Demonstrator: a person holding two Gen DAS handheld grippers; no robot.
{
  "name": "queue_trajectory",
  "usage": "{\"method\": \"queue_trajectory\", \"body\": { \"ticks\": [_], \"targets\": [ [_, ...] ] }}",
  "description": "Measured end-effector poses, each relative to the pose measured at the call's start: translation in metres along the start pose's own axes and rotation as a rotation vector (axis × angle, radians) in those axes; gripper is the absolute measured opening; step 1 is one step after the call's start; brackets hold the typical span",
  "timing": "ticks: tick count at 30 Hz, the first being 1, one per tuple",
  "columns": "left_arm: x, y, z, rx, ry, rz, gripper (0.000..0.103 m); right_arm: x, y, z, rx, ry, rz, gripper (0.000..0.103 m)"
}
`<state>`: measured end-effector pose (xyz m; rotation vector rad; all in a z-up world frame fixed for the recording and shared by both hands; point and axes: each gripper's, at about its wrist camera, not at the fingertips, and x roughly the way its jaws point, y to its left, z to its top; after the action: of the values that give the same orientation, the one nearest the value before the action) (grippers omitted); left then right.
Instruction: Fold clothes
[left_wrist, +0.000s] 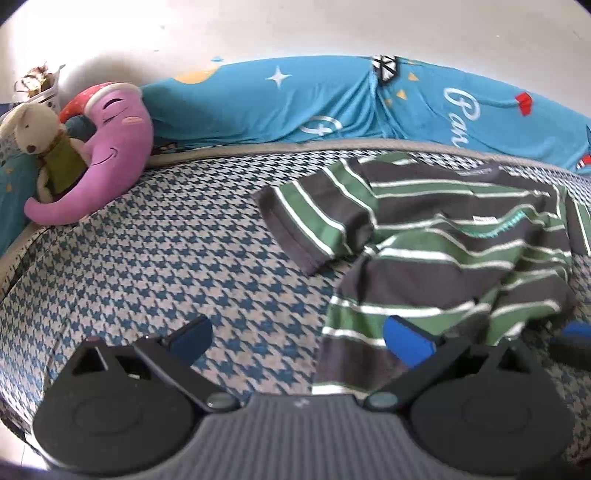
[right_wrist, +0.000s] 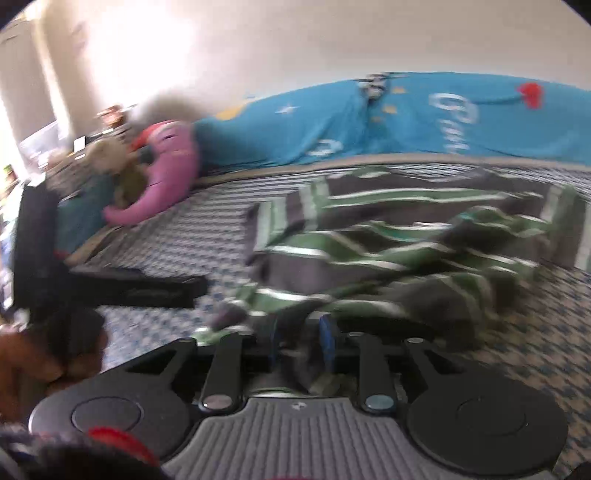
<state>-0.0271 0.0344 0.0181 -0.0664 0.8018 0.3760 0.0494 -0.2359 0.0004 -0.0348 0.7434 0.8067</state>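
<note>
At the far left, against the wall, a cream plush rabbit in an olive vest (left_wrist: 40, 147) leans on a pink smiling moon-shaped cushion (left_wrist: 107, 155). They lie well apart from the work. The bed is covered with a blue and beige houndstooth sheet (left_wrist: 147, 266), and a turquoise blanket with white stars and letters (left_wrist: 295, 99) runs along the wall.

The left gripper (left_wrist: 299, 338) has its blue-padded fingers wide apart and holds nothing; one finger is over the bare sheet, the other over the near hem. To the right lies the striped shirt of grey, green and white knit (left_wrist: 443, 236), crumpled, one sleeve pointing left.

The right gripper (right_wrist: 301, 334) has its fingers close together on a bunch of the hem, though the picture is blurred.

I judge the folding is only starting. To do it well, the left gripper should take the hem near its corner, level with the right one, so both can pull the cloth flat before any fold.
</note>
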Motion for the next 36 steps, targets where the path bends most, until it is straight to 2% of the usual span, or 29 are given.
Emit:
{"method": "queue_trajectory", "body": {
  "ticks": [7, 9, 14, 19, 24, 30, 31, 32, 33, 36],
  "targets": [
    [0.001, -0.016, -0.012, 0.054, 0.020, -0.049, 0.103, -0.009, -0.037, -0.014, 0.112, 0.061, -0.140, 0.030],
    [0.002, -0.022, -0.017, 0.070, 0.030, -0.062, 0.103, -0.008, -0.040, -0.018, 0.115, 0.078, -0.178, 0.037],
    [0.003, -0.033, -0.025, 0.105, 0.036, -0.079, 0.103, -0.002, -0.049, -0.022, 0.132, 0.076, -0.235, 0.041],
    [0.005, -0.037, -0.026, 0.104, 0.048, -0.092, 0.103, 0.002, -0.061, -0.019, 0.244, 0.035, -0.218, 0.042],
    [0.008, -0.038, -0.026, 0.102, 0.055, -0.095, 0.103, 0.017, -0.067, -0.017, 0.289, 0.011, -0.267, 0.042],
    [0.015, -0.035, -0.027, 0.085, 0.075, -0.094, 0.103, 0.035, -0.078, -0.016, 0.368, -0.044, -0.262, 0.042],
    [0.016, -0.034, -0.027, 0.082, 0.078, -0.093, 0.103, 0.036, -0.079, -0.016, 0.384, -0.059, -0.255, 0.039],
    [0.018, -0.034, -0.026, 0.080, 0.080, -0.091, 0.103, 0.038, -0.080, -0.015, 0.400, -0.073, -0.246, 0.022],
    [0.019, -0.033, -0.026, 0.079, 0.081, -0.086, 0.103, 0.038, -0.081, -0.014, 0.410, -0.086, -0.240, 0.011],
    [0.021, -0.031, -0.025, 0.065, 0.085, -0.074, 0.103, 0.032, -0.077, -0.008, 0.406, -0.131, -0.243, 0.009]
  ]
}}
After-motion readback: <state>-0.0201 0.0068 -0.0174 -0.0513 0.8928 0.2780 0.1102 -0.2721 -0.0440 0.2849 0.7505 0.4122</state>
